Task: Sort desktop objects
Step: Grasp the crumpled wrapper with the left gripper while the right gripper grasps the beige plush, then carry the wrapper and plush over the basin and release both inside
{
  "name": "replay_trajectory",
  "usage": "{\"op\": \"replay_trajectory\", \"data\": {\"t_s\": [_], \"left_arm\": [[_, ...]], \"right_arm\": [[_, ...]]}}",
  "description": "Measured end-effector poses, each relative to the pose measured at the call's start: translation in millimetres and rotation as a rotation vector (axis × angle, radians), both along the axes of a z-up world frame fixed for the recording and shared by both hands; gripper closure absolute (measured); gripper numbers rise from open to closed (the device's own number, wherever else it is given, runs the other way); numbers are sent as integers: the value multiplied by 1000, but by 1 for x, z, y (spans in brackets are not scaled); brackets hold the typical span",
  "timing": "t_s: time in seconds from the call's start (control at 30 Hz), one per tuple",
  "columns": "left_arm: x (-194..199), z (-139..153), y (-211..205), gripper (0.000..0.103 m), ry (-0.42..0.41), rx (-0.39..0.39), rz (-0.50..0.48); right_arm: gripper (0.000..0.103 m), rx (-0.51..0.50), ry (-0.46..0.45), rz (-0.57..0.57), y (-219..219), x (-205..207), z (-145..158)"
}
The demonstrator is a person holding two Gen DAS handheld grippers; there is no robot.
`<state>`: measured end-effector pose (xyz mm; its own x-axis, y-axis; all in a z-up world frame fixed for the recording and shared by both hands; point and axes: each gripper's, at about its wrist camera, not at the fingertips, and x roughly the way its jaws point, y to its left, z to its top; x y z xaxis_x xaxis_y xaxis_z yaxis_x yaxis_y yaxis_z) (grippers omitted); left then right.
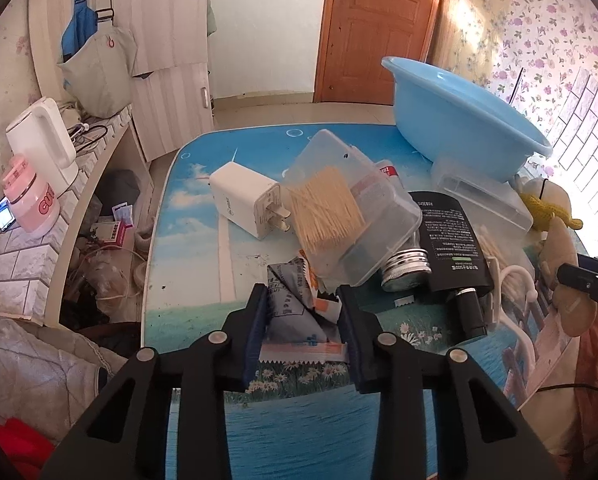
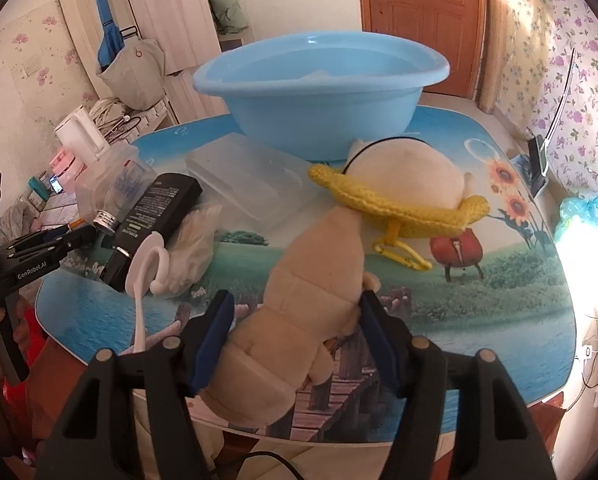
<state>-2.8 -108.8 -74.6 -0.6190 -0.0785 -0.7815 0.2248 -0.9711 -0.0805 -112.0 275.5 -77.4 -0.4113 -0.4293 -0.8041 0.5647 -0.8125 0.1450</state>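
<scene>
The left hand-held gripper [image 1: 302, 322] pinches a crumpled foil packet [image 1: 299, 304] on the table [image 1: 203, 264], a clear toothpick box [image 1: 351, 216] crowding just beyond. The right hand-held gripper [image 2: 297, 338] clasps a plush duck [image 2: 319, 292] before the blue basin [image 2: 319, 80].

The table [image 2: 499, 340] has a printed top with sea, meadow and sunflowers. On it stand a light blue basin [image 2: 319, 84] at the far side and a clear plastic lid [image 2: 255, 184] just before it. Nearer lie a white charger [image 1: 247, 204], a crumpled packet [image 1: 299, 304], a black tube [image 2: 151, 220] and a plush toy [image 2: 311, 308].
</scene>
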Motion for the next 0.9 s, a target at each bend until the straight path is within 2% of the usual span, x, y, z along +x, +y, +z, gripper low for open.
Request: {"op": "replay_trajectory", "data": {"t_s": [0.03,0.3,0.47,0.9], "left_arm": [[2,3,-1,70,4,0,3],[15,30,2,71,47,-16,-3],[18,49,14,71,91,-12,-35],[-8,75,54,71,148,-2,-131]], "right_arm": [[57,-7,8,3,0,1,2],[59,-68,84,19,3,7,26],[59,-170,140,54,9,13,49],[59,-240,220,72,9,12,81]]}}
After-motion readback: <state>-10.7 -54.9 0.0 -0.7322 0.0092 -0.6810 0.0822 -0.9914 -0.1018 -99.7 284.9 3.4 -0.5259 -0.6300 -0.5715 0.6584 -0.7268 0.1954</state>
